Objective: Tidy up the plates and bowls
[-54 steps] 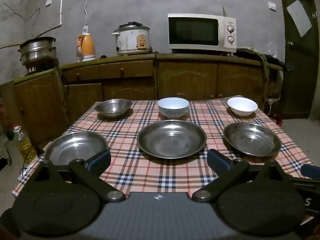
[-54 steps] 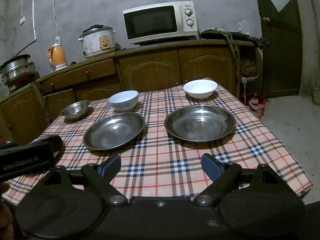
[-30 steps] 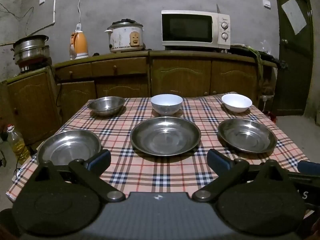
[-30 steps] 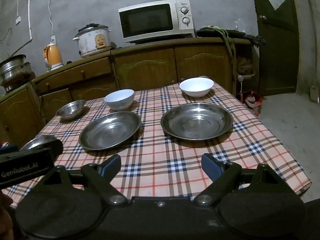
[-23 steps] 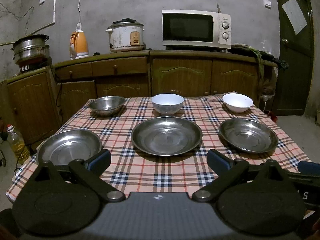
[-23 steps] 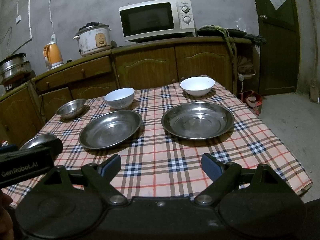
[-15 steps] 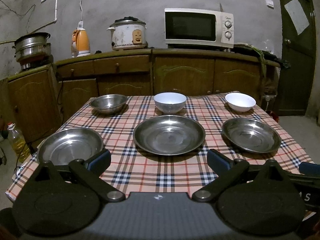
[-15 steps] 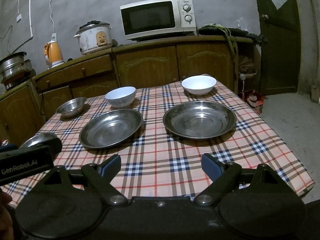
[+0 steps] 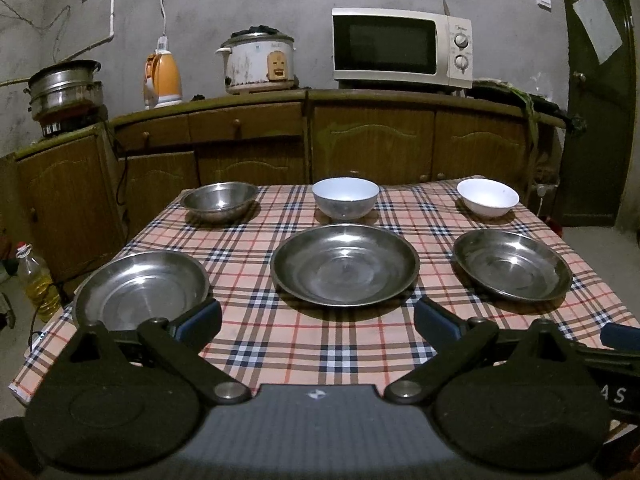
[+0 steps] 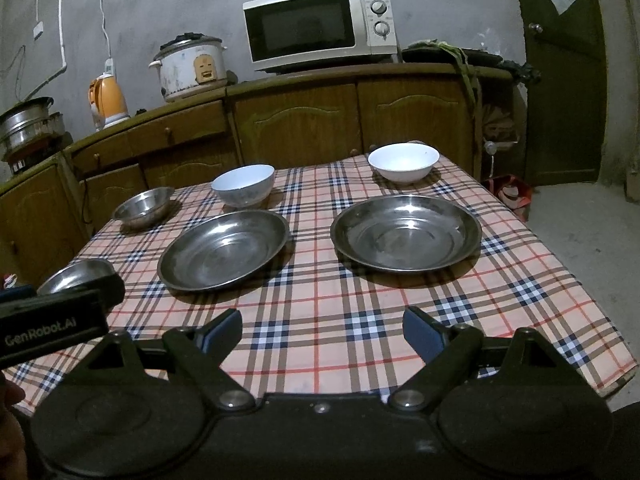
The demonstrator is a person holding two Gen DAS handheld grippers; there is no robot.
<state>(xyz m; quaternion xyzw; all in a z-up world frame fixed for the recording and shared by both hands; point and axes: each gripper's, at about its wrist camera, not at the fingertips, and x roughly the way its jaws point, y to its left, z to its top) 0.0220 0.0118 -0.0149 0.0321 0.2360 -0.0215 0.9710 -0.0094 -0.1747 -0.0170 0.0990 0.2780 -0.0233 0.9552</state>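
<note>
Three steel plates lie in a front row on the checked tablecloth: left plate (image 9: 140, 290), middle plate (image 9: 345, 269) (image 10: 224, 249), right plate (image 9: 512, 264) (image 10: 406, 232). Behind them stand a small steel bowl (image 9: 219, 201) (image 10: 143, 207), a white-and-grey bowl (image 9: 345, 198) (image 10: 243, 185) and a white bowl (image 9: 487, 197) (image 10: 403, 162). My left gripper (image 9: 318, 318) hangs open over the table's near edge, its left finger by the left plate's rim. My right gripper (image 10: 320, 332) is open too, in front of the gap between the middle and right plates. Neither holds anything.
Wooden cabinets (image 9: 372, 144) run behind the table, carrying a microwave (image 9: 402, 46), rice cooker (image 9: 258, 64), orange kettle (image 9: 162, 80) and steel pots (image 9: 64, 88). An oil bottle (image 9: 38, 280) stands on the floor at left. A dark door (image 10: 560, 76) is at right.
Both grippers have drifted slightly, so the view has shifted a little; the dishes have not moved and both grippers stay open.
</note>
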